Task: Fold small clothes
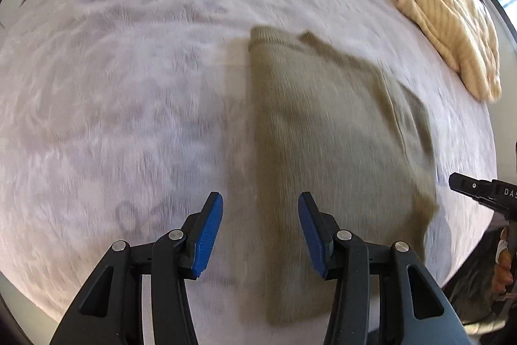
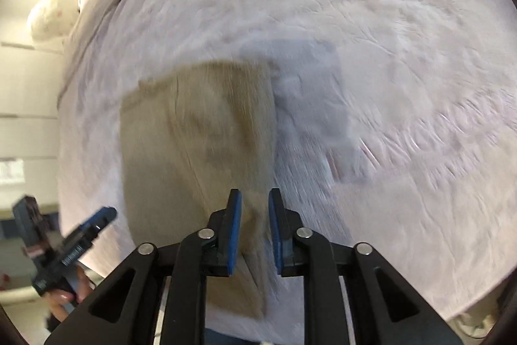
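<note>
My left gripper (image 1: 260, 235) hangs over the bed (image 1: 129, 102), its blue fingers (image 1: 208, 235) well apart with nothing between them. Below them, from the centre of the left wrist view down toward the lower middle, lies the olive-green knit garment (image 1: 329, 134), folded into a long upright rectangle flat on the pale lilac plush cover. One folded layer overlaps along its right side. In the upper right of that view a cream ribbed sweater (image 1: 452, 31) lies heaped near the bed's edge, well apart from the green piece.

My right gripper (image 2: 255, 228) points down over the garment's lower right edge (image 2: 194, 151). Its fingers (image 2: 234, 231) stand a little apart and grip nothing; the cloth lies beneath them, not pinched. In the lower left of the right wrist view the other gripper shows beside the bed, a hand (image 2: 64, 299) wrapped round its handle. Both views are blurred.
</note>
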`<state>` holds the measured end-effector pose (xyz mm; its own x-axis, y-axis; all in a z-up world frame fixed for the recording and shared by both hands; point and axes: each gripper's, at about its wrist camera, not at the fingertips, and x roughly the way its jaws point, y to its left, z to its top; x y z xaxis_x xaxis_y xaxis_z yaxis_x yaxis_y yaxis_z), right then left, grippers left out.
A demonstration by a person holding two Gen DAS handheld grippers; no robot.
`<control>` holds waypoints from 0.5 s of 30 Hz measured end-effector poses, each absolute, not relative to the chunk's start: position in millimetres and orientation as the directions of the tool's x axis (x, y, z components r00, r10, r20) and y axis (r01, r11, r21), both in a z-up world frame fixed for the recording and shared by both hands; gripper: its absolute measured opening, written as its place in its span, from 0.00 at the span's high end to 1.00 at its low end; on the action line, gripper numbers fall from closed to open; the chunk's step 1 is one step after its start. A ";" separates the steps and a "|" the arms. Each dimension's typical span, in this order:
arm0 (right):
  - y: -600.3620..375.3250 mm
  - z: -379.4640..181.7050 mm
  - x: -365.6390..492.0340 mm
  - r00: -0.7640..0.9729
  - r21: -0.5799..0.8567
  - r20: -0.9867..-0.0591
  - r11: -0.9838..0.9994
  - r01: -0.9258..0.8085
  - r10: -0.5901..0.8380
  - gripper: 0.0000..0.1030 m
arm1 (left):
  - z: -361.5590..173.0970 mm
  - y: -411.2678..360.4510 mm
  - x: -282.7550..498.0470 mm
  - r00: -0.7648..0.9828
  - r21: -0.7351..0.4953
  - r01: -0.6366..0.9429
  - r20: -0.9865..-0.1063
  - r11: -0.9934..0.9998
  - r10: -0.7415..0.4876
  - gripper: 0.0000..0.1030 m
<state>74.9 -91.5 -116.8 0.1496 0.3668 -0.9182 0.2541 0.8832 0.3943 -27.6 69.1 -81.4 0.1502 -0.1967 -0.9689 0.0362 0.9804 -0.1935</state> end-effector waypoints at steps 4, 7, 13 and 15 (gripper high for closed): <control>-100.7 -138.6 102.3 0.170 0.427 -0.904 0.853 0.301 0.393 0.49 | -88.8 64.7 -6.8 0.168 -0.173 0.027 -0.970 0.985 -0.175 0.51; -108.8 -160.2 119.2 0.181 0.488 -0.873 0.801 0.346 0.453 0.49 | -98.2 63.7 6.0 0.162 -0.175 0.016 -0.971 0.984 -0.175 0.51; -98.7 -193.4 142.9 0.171 0.611 -0.784 0.693 0.382 0.597 0.77 | -119.2 62.2 21.1 0.142 -0.175 -0.006 -0.975 0.985 -0.173 0.51; -78.8 -173.5 151.9 0.151 0.561 -0.827 0.789 0.249 0.541 0.82 | -119.4 63.4 20.8 0.143 -0.169 -0.017 -0.976 0.985 -0.165 0.51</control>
<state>151.9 -78.8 -173.5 0.1506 0.5410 -0.8274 0.2486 0.7893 0.5614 20.8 63.4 -119.4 0.1426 -0.1650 -0.9759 -0.0174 0.9854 -0.1692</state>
